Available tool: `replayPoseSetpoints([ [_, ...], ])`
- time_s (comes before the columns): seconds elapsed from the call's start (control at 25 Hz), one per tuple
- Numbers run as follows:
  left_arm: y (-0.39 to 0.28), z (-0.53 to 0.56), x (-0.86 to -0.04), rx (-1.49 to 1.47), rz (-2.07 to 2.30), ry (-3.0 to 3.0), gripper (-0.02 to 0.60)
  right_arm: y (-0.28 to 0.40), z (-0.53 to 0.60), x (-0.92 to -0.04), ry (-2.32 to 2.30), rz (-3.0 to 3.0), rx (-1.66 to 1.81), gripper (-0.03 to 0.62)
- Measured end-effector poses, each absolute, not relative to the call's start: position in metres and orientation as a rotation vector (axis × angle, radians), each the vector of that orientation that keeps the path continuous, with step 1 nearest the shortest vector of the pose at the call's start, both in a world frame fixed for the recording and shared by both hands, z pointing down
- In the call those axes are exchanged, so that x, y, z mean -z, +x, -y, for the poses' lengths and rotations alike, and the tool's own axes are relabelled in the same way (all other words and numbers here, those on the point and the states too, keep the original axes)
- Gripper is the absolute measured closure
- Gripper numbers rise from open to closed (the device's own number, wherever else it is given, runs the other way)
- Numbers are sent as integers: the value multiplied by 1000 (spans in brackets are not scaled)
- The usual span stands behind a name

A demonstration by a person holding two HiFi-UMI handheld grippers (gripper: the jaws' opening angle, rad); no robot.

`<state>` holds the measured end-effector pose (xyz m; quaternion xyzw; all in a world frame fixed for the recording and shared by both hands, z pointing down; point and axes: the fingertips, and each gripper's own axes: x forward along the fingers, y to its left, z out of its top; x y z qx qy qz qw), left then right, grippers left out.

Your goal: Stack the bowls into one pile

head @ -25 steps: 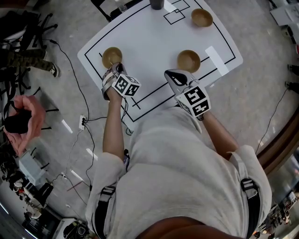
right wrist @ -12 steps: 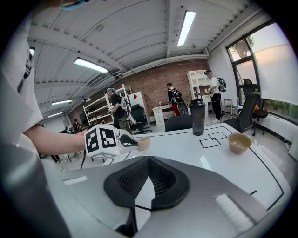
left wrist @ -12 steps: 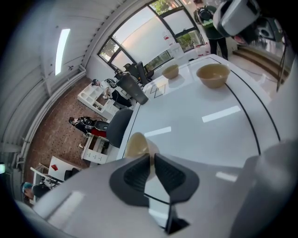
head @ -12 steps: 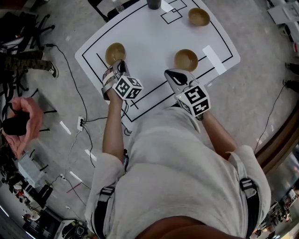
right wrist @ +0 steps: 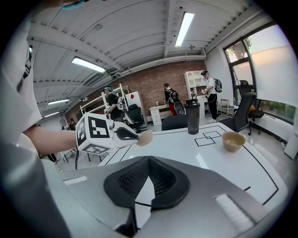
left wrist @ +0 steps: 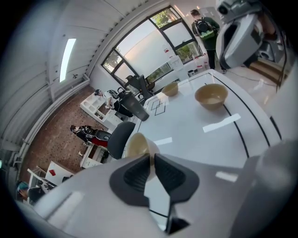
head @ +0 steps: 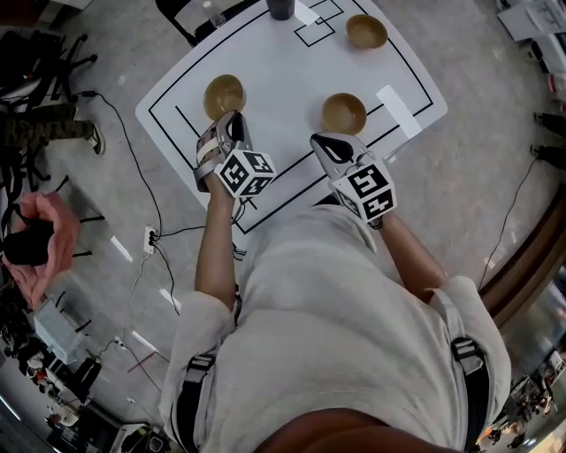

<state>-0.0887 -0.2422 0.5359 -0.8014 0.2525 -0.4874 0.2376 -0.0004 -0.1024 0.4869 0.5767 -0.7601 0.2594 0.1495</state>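
Three tan bowls are in view on a white table marked with black lines. My left gripper is shut on the rim of the left bowl, which hangs tilted above the table. In the left gripper view the bowl's rim sits pinched between the pads. A second bowl stands mid-table, just ahead of my right gripper. That gripper is shut and holds nothing. The third bowl stands at the far right, next to a drawn square.
A dark tumbler stands at the table's far edge. A white tape strip lies right of the middle bowl. Cables run over the floor on the left. Office chairs and people stand beyond the table.
My left gripper has risen with the bowl in it, carrying it off the table and a little toward the middle. The right gripper has stayed where it was.
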Motion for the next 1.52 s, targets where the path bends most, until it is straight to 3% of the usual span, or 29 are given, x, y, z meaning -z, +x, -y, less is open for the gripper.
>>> replayPoseSetpoints([
  [1.52,38,125,-539,1043,-188,-2274,549,63,30,-501,1945,1942,-860,594],
])
